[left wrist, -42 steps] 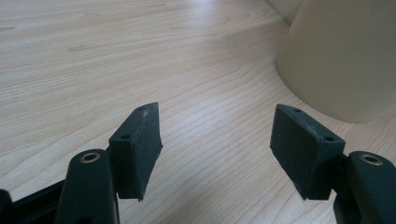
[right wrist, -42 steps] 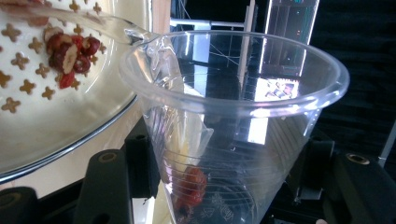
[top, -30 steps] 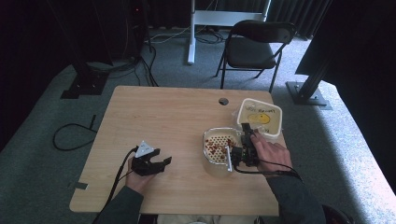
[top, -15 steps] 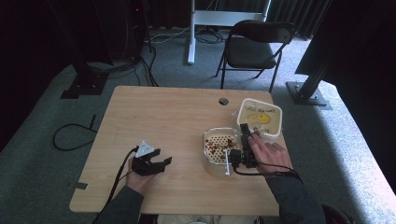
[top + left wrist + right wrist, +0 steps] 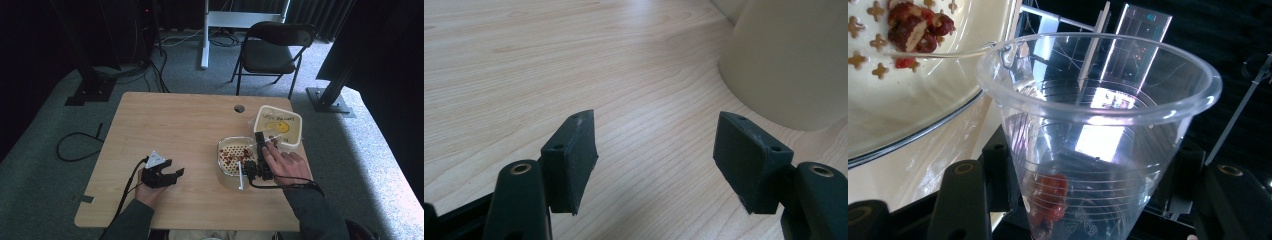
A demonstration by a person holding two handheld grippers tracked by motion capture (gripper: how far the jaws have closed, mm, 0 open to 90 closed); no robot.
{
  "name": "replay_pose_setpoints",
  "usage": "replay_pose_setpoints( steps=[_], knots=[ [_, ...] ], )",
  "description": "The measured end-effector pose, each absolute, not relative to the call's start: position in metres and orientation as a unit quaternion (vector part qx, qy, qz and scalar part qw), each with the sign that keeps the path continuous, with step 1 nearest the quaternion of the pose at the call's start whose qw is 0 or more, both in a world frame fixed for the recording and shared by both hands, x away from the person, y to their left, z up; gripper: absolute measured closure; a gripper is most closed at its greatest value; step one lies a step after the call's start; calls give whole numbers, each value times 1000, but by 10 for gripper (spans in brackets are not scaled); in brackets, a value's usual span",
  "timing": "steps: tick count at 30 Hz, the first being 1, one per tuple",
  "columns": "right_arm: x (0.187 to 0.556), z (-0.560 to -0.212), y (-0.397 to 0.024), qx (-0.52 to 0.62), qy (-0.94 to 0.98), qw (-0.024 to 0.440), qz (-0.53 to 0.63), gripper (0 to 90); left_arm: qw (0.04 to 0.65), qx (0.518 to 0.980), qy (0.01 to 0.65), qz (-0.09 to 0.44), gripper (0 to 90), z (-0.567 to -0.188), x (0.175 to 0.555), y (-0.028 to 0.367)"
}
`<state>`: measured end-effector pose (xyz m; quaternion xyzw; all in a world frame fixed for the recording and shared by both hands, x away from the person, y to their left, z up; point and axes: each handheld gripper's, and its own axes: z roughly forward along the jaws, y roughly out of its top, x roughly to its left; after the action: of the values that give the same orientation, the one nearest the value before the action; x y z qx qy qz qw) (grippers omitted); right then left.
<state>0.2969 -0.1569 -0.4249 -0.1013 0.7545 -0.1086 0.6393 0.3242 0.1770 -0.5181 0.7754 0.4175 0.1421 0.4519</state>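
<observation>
A pale wood-grain desk (image 5: 170, 125) with rounded corners and a round cable hole (image 5: 239, 108) near its far edge stands on grey carpet; beyond it are a black folding chair (image 5: 272, 50), a white stand leg and dark curtains, with black cables looping across the floor.

Near the desk's far right corner sits a cream square plastic tub (image 5: 278, 127) bearing a yellow label whose writing is too small to read. Just beside it, toward the near edge, lies a clear round-cornered container (image 5: 235, 157) with a perforated cream insert and dark red dried fruits (image 5: 229, 159).

The right gripper (image 5: 260, 165) is at that container's right side, its jaws clasped around a clear ribbed plastic cup (image 5: 1088, 135), tilted so its rim meets the container's edge; a red fruit piece (image 5: 1050, 197) lies inside near the bottom. A thin clear plastic utensil (image 5: 943, 53) reaches from the cup's rim to the fruits.

The left gripper (image 5: 654, 160) rests near the desk's near left edge, jaws spread apart and gripping nothing, bare wood between them.
</observation>
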Motion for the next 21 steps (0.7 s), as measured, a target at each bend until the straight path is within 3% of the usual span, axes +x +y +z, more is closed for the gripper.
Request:
replay_pose_setpoints(
  steps=[21],
  knots=[
    [299,-426,-158,-98,760,635,-101,399,451,776,417,141,344,-519,324,177]
  ],
)
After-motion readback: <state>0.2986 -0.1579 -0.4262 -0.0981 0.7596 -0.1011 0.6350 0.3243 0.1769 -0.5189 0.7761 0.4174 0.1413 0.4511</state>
